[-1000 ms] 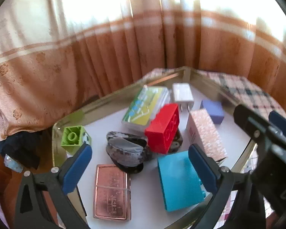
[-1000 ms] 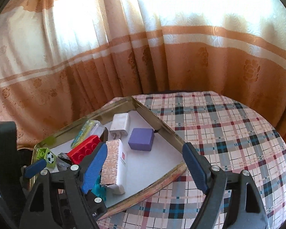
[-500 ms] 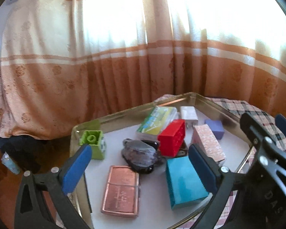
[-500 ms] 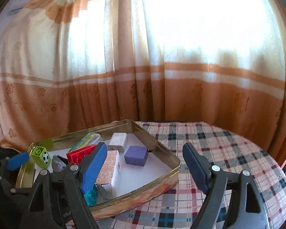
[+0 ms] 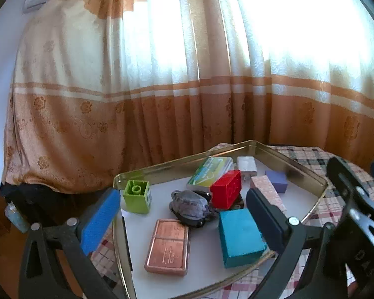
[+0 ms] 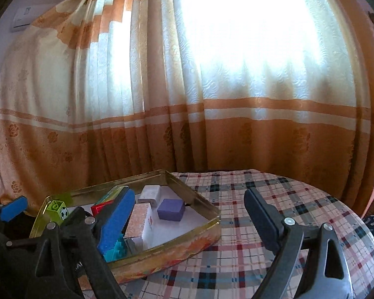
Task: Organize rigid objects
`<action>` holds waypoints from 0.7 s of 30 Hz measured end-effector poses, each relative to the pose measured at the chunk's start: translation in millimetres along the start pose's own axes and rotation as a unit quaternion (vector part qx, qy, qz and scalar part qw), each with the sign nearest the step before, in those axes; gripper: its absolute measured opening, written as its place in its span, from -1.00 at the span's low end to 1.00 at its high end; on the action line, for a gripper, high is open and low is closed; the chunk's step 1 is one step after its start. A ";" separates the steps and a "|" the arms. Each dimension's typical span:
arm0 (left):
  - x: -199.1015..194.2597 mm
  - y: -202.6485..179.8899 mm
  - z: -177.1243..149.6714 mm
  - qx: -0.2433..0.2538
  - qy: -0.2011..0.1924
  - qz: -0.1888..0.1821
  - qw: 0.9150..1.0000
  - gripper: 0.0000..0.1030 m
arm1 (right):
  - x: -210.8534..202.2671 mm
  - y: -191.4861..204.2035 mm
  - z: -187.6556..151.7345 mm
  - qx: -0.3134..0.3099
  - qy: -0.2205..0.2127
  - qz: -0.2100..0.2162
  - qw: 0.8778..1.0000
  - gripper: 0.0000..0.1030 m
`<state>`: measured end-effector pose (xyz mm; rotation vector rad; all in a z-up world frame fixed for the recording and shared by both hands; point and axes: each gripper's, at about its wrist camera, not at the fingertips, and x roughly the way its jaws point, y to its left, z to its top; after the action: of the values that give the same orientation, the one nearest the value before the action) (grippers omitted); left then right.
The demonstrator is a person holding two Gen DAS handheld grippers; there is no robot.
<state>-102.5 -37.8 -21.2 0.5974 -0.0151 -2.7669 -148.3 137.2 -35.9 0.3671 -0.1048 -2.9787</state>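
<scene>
The rigid objects are found gathered in a gold tin tray (image 5: 296, 168): teal block (image 5: 239, 236), red brick (image 5: 227, 189), green brick (image 5: 137, 196), copper tin (image 5: 168, 248) and purple box (image 6: 170, 209). All are judged light, stiff and smooth-sided, best taken across parallel flat faces. The left gripper (image 5: 182, 219) is held wide apart and empty above the tray. The right gripper (image 6: 187, 221), its jaws just widened, holds nothing. The tray is set on a plaid tablecloth (image 6: 299, 214), before orange curtains (image 6: 236, 74).
</scene>
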 end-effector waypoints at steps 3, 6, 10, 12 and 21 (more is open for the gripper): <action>-2.0 10.1 -1.5 -0.029 0.007 -0.006 1.000 0.99 | -9.1 -3.4 -1.6 0.006 -0.003 -0.002 1.000 0.77; -8.0 20.3 -3.9 -0.056 0.000 -0.012 0.998 0.99 | -16.1 -5.6 -3.2 0.011 -0.004 0.000 1.000 0.77; -13.8 21.9 -7.9 -0.059 0.000 -0.020 0.998 0.99 | -33.6 -6.9 -3.7 0.012 -0.037 -0.009 0.999 0.77; -16.7 20.0 -10.1 -0.058 0.004 -0.027 0.998 0.99 | -41.9 -11.0 -3.9 0.020 -0.060 -0.019 0.998 0.84; -28.2 11.2 -12.2 -0.040 -0.019 -0.017 0.999 0.99 | -55.8 -36.0 -5.4 0.079 -0.083 -0.055 0.992 0.96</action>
<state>-69.9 -39.3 -20.3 0.5292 0.0965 -2.7966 -98.0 180.7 -31.0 0.1441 -0.3499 -3.1147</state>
